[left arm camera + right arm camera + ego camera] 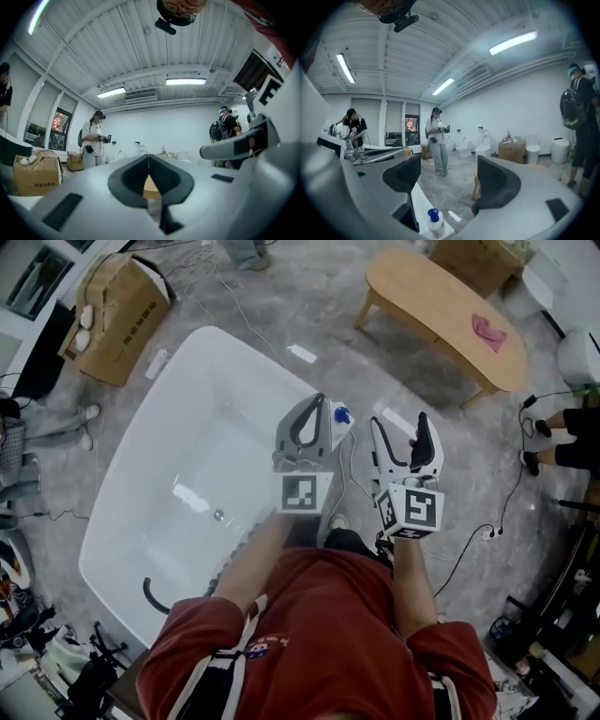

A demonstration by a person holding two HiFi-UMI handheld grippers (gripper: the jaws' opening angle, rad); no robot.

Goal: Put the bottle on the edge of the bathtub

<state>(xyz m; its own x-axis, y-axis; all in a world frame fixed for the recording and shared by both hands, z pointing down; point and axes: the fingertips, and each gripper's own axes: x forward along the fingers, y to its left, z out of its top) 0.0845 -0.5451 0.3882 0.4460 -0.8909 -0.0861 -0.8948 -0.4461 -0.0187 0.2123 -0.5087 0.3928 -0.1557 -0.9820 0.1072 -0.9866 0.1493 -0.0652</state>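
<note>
White bottle [341,415] with a blue cap, apparently standing on the far right rim of the bathtub [150,442], just past the left gripper [317,401], its jaws pressed together on nothing, right gripper [400,427] alongside, jaws spread and empty, both above the tub's near right edge.

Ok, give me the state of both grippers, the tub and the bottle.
Grey left gripper: jaws shut, nothing held.
Grey right gripper: jaws open, empty.
White oval bathtub: no water in it.
White bottle with blue cap: upright on the bathtub's edge, capped, not held.
</note>
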